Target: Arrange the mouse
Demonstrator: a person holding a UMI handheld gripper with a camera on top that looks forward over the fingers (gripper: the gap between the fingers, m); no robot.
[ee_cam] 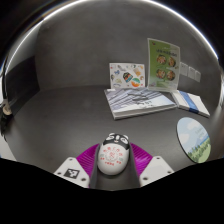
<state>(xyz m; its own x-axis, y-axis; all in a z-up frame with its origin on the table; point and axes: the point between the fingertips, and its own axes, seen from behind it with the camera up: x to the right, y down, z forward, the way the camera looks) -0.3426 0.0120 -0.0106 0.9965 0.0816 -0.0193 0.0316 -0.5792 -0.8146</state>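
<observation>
- My tongs (112,165) are closed around the mouse (112,156), a white, rounded one. The purple pads (88,155) press on it from both sides, so I judge that I hold it firmly.
- The mouse sits between the two fingers, close to the camera. I cannot tell whether its underside touches the tabletop (60,115) or is a little above it.
- For the progress: the grasp seems to be done. What is left, as I judge it, is to bring the mouse to its place and let it go.
- The round mat (195,138), which lies ahead of my fingers and to the right, may be the place for the mouse, but this is only my guess from its shape.
- Beyond the tongs an open book (140,100) lies on the dark tabletop, with a second booklet (192,101) just beside it at the right.
- Behind them a small card with drawings (127,75) and a taller green card (164,62) stand upright.
- About writing: the book pages and both cards carry print and pictures, but it is too small for me to read any word.
- The fingers carry black-and-white square markers (71,172); these are patterns, not text.
- I see no brand name on the mouse.
</observation>
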